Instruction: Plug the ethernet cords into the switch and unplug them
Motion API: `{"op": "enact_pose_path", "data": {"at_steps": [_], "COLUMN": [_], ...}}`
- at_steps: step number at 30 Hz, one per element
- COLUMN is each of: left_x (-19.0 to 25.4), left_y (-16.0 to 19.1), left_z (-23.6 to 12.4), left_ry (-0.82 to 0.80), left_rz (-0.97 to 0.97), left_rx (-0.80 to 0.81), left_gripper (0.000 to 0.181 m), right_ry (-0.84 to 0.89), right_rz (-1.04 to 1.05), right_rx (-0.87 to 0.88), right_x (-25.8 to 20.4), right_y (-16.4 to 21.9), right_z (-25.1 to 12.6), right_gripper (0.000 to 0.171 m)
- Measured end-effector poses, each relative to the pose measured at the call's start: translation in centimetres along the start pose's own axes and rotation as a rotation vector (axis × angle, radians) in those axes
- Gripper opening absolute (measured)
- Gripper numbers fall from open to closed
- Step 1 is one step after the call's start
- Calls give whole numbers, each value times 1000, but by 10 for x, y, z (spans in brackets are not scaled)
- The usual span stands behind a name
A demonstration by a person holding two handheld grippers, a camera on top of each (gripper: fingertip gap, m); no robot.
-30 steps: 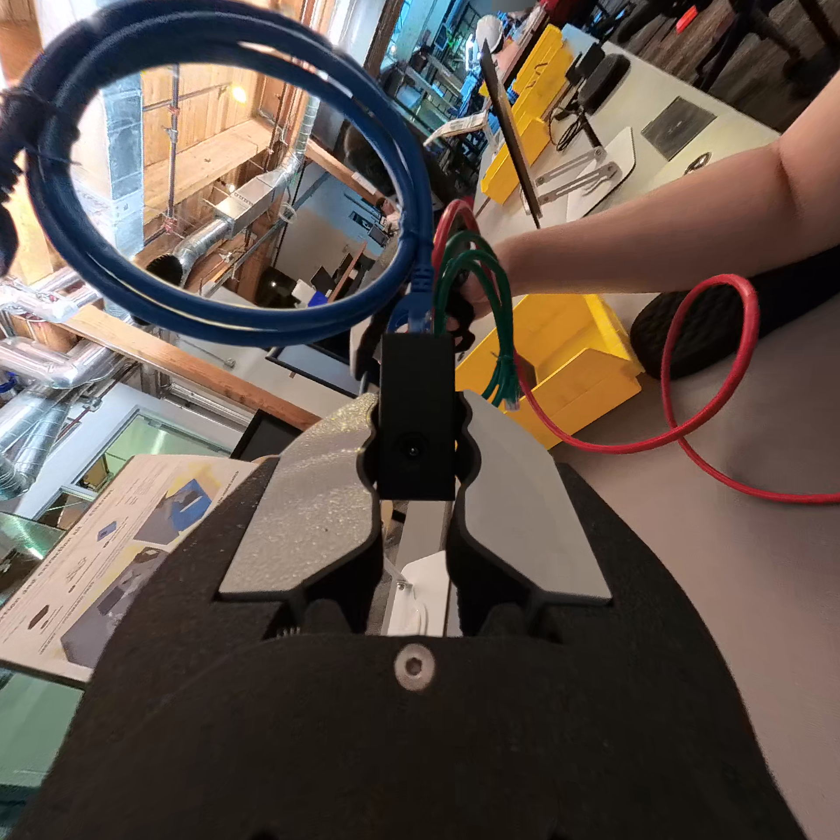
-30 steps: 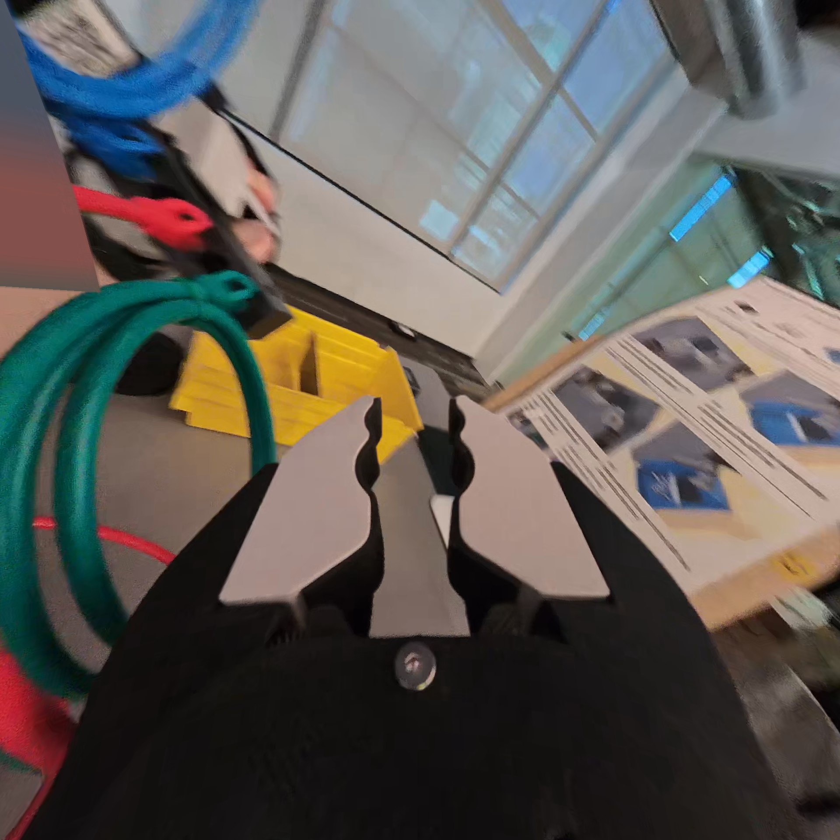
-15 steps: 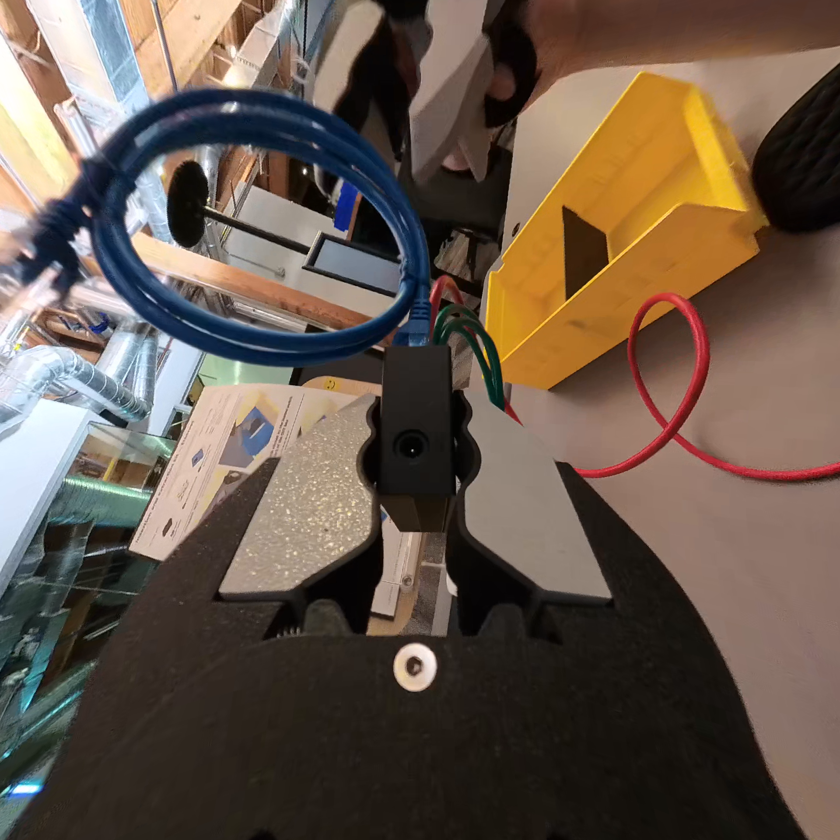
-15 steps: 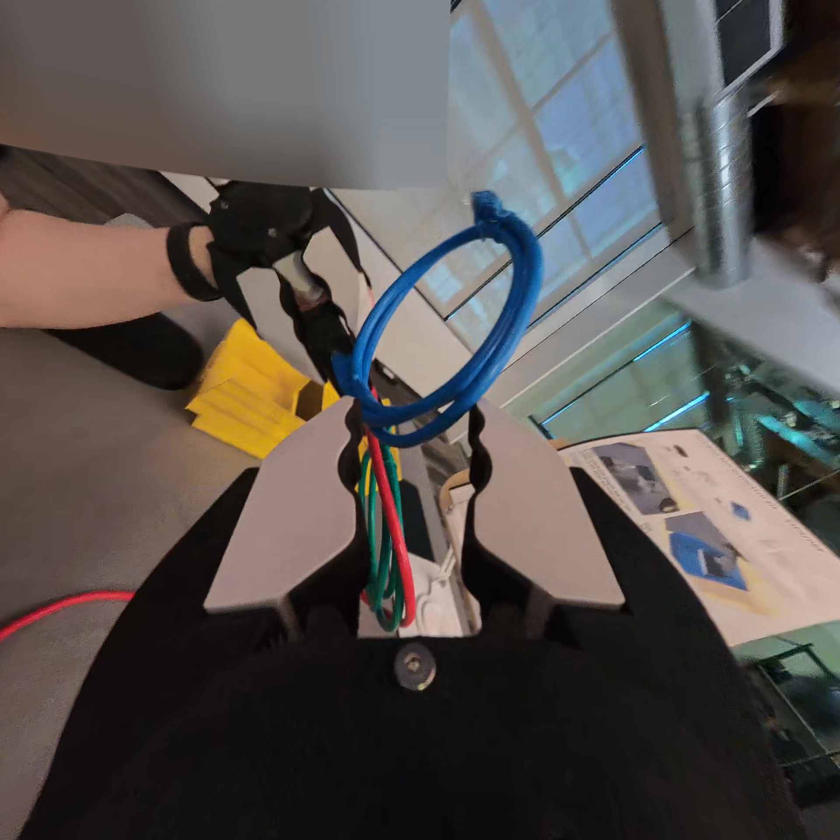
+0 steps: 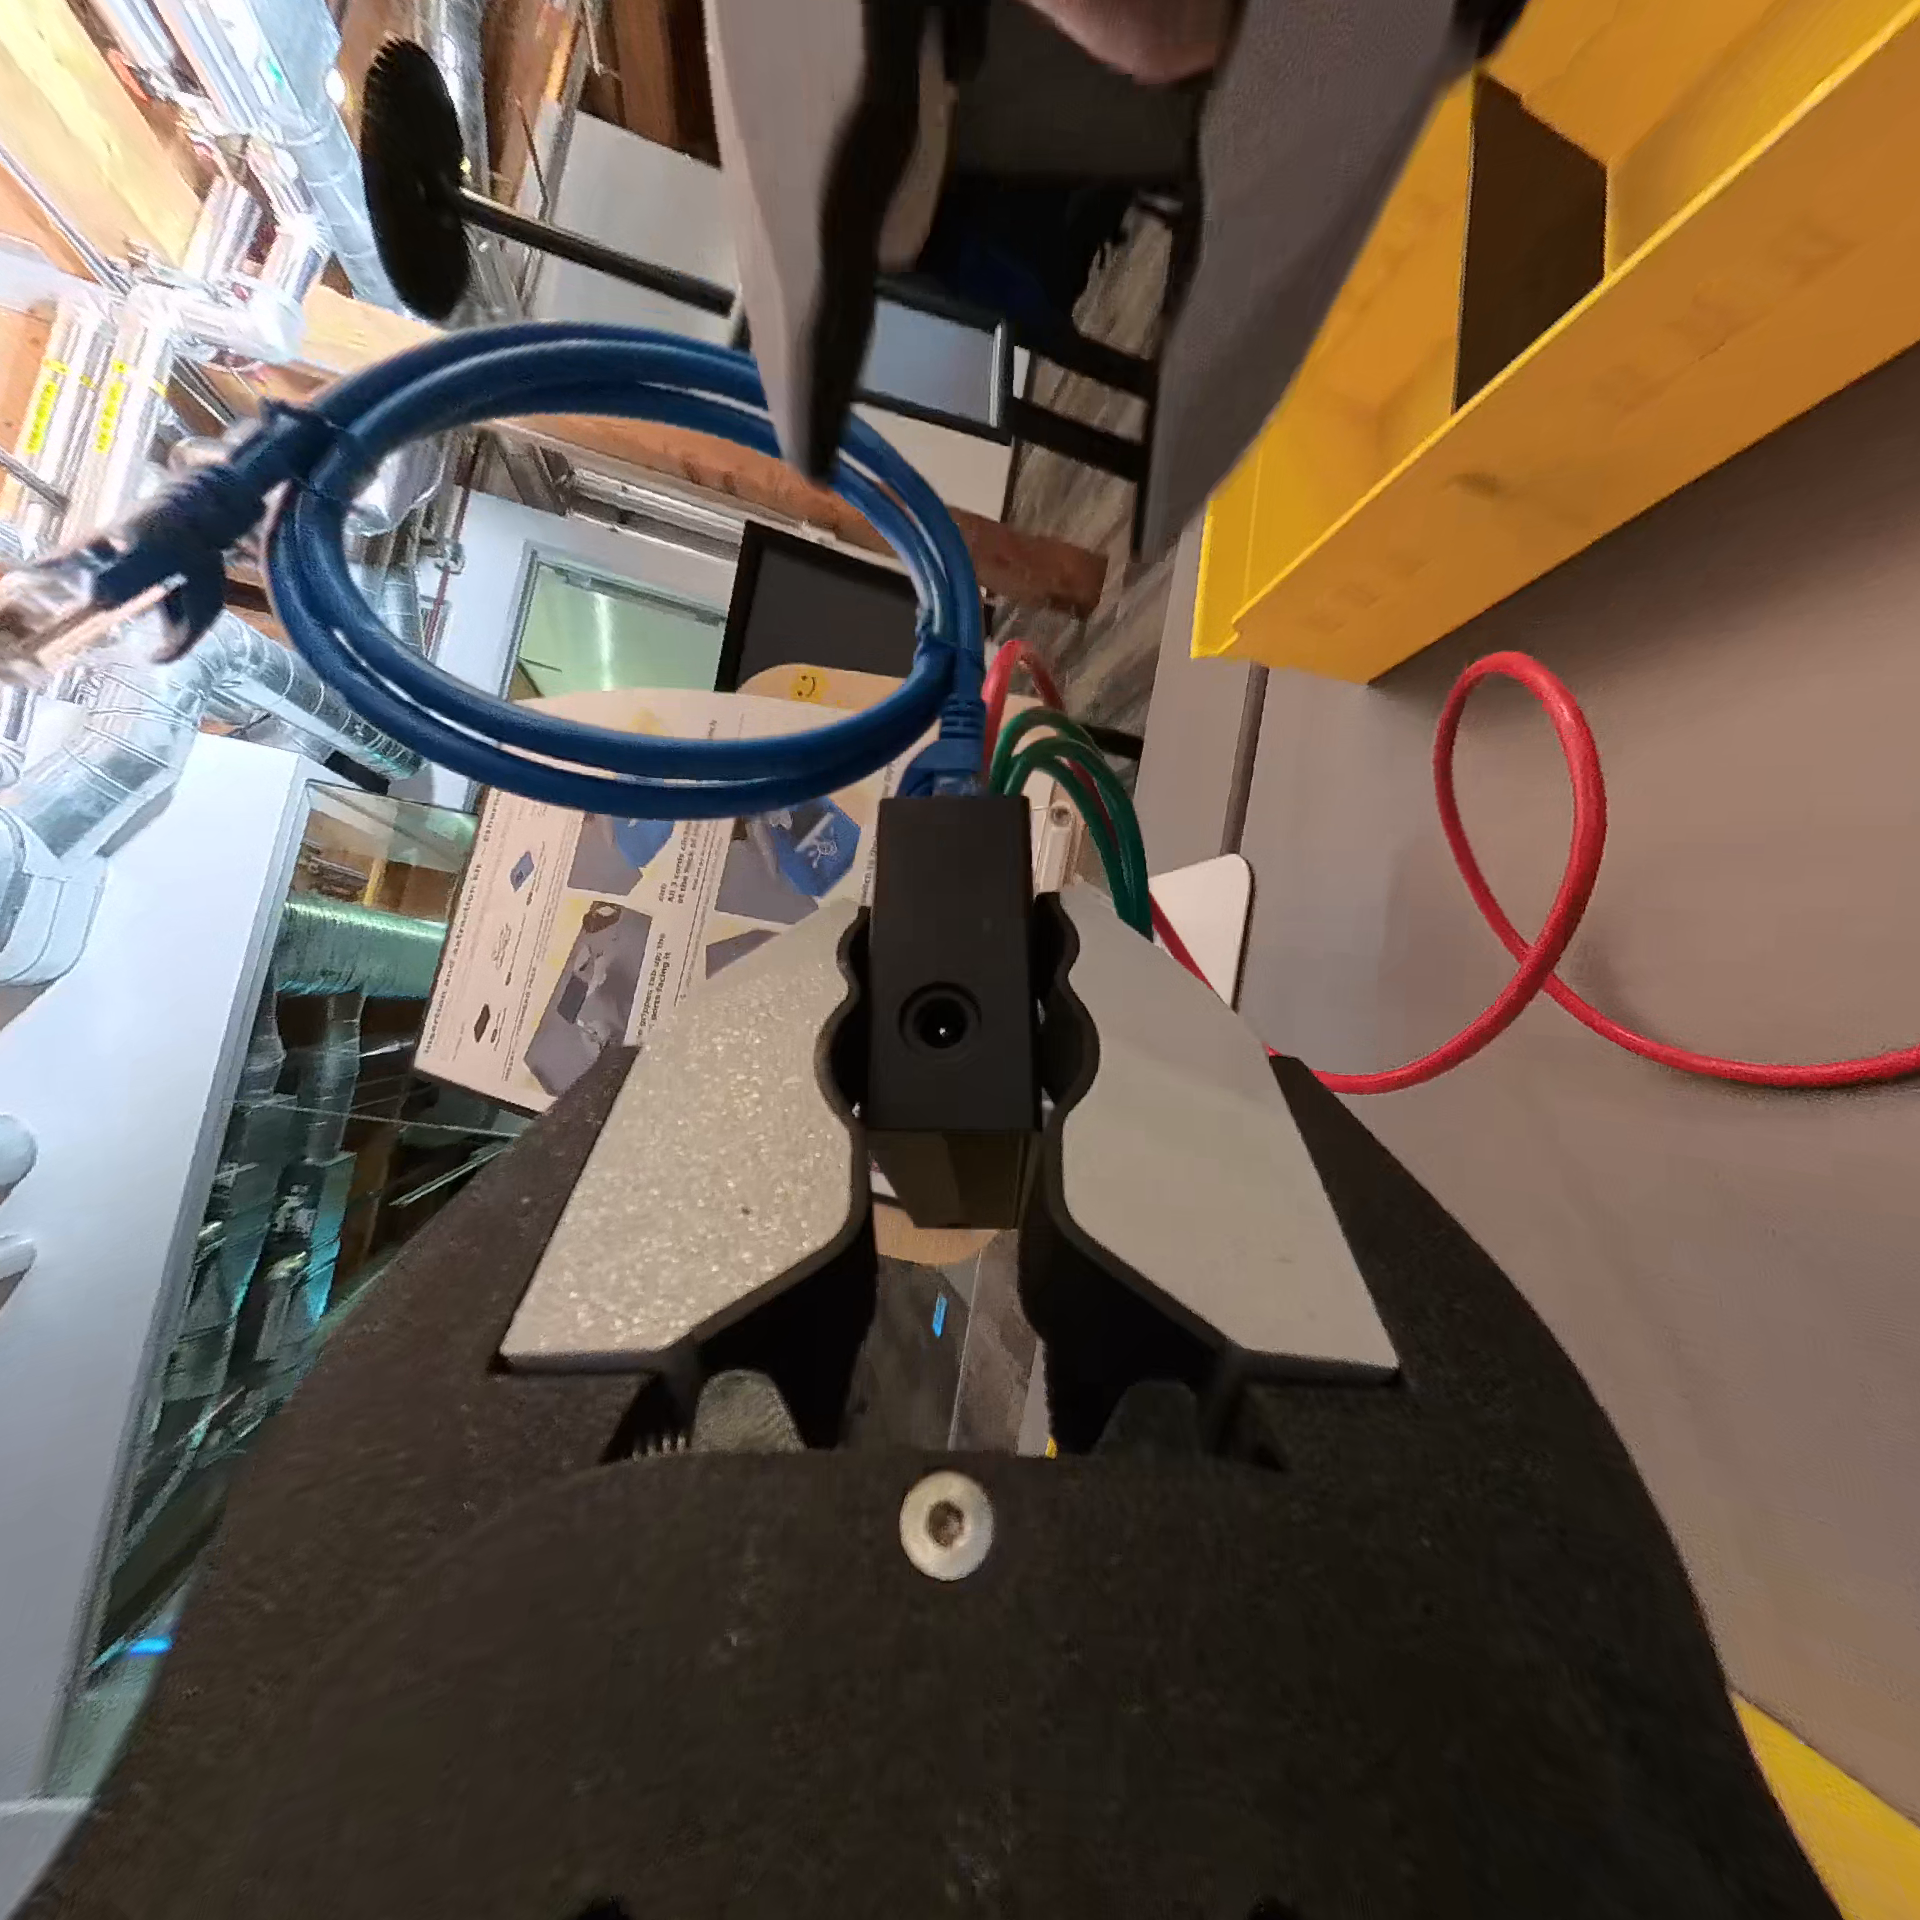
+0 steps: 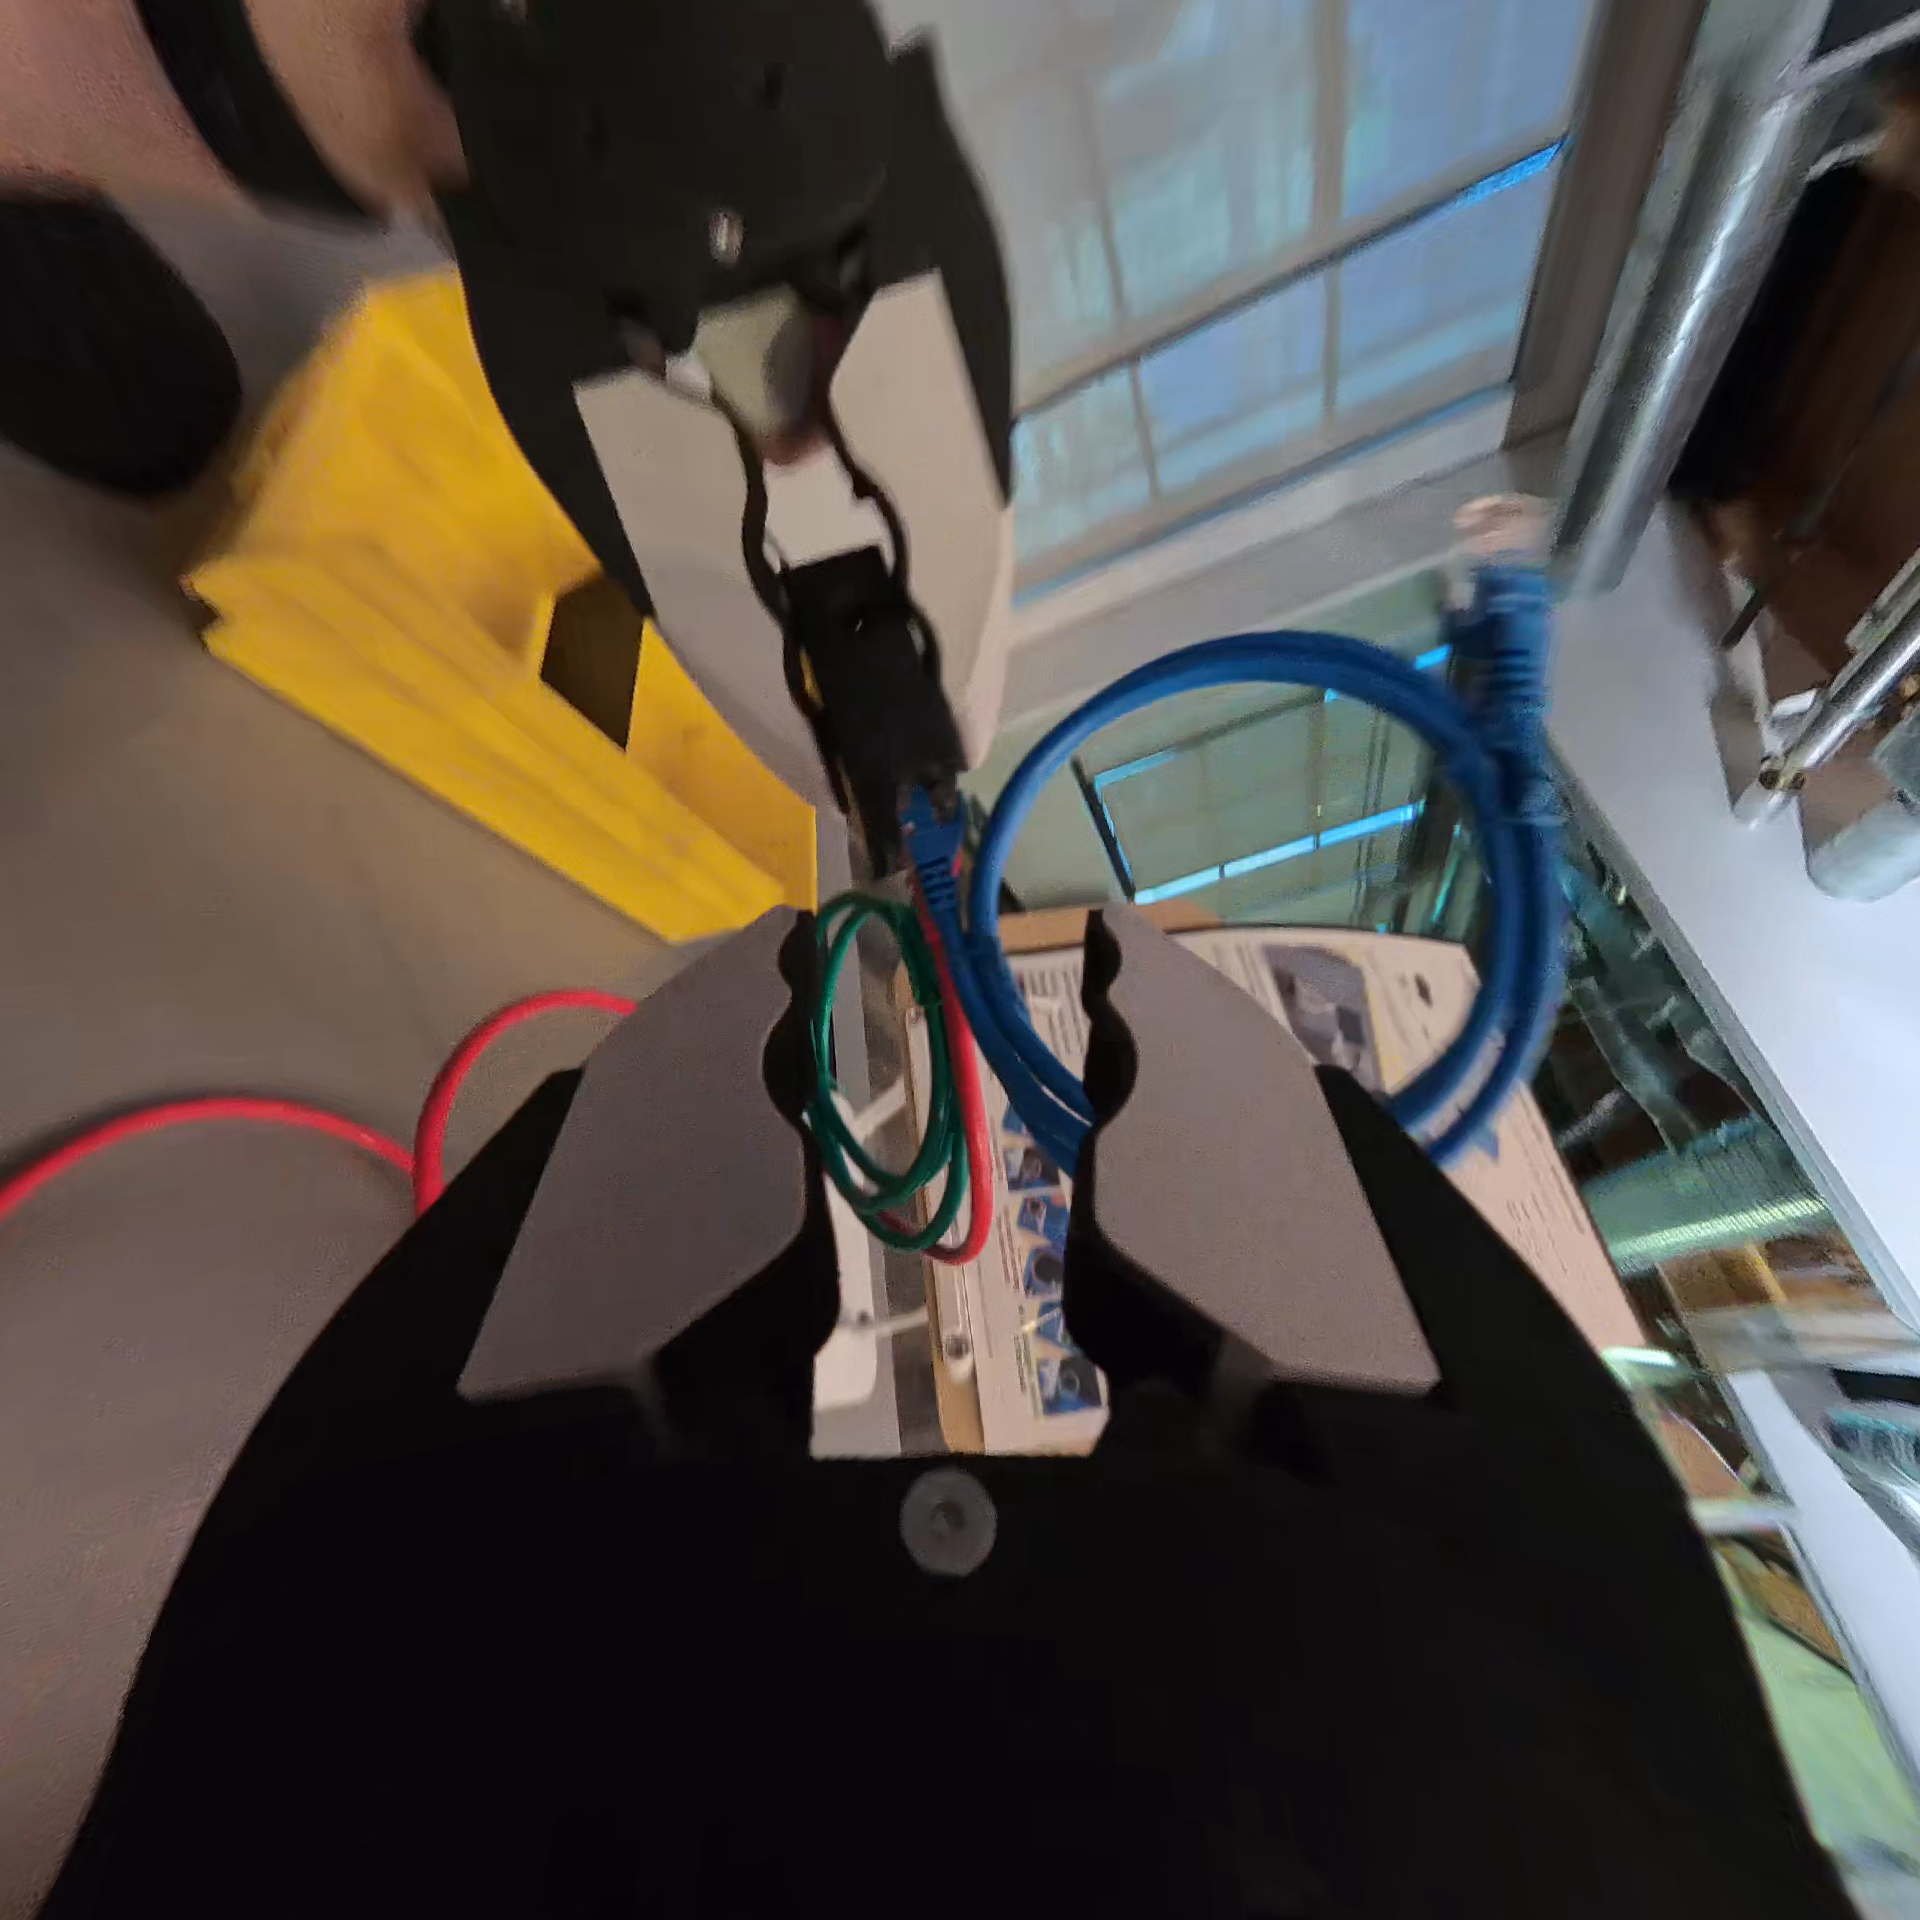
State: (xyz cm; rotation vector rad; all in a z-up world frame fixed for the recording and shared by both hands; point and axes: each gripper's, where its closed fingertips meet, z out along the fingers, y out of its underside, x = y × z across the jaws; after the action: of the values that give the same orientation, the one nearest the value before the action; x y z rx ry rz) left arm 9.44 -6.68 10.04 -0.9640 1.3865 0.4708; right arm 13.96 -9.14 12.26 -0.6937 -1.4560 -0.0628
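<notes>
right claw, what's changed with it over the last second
The right claw swung from pointing away to facing the switch, opened wider and closed in; the green and red cords now hang between its fingers. The left claw stays shut on the switch, blue cord plugged in.

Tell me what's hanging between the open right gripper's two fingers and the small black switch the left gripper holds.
In the right wrist view, thin green cord loops, a red cord and the blue cord's plug hang there.
</notes>
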Motion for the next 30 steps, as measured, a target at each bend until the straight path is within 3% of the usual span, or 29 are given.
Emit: {"op": "enact_pose_path", "data": {"at_steps": [10, 18, 22, 24, 30], "left_x": [25, 36, 43, 47, 43], "left_y": [-15, -30, -43, -48, -51], "left_z": [11, 10, 10, 11, 12], "left_ry": [94, 115, 123, 135, 94], "left_rz": [39, 120, 146, 159, 155], "left_rx": [-10, -8, 23, 29, 26], "left_gripper": [29, 29, 29, 29, 30], "right_ry": [-30, -39, -98, -64, -61], "right_rz": [-89, -90, -30, -43, -27], "right_rx": [-239, -303, -242, -259, -312], "right_x": [-30, -35, -47, -43, -40], "right_y": [52, 64, 60, 62, 66], "right_z": [44, 50, 54, 56, 53], "right_gripper": [46, 48, 49, 36, 26]}}
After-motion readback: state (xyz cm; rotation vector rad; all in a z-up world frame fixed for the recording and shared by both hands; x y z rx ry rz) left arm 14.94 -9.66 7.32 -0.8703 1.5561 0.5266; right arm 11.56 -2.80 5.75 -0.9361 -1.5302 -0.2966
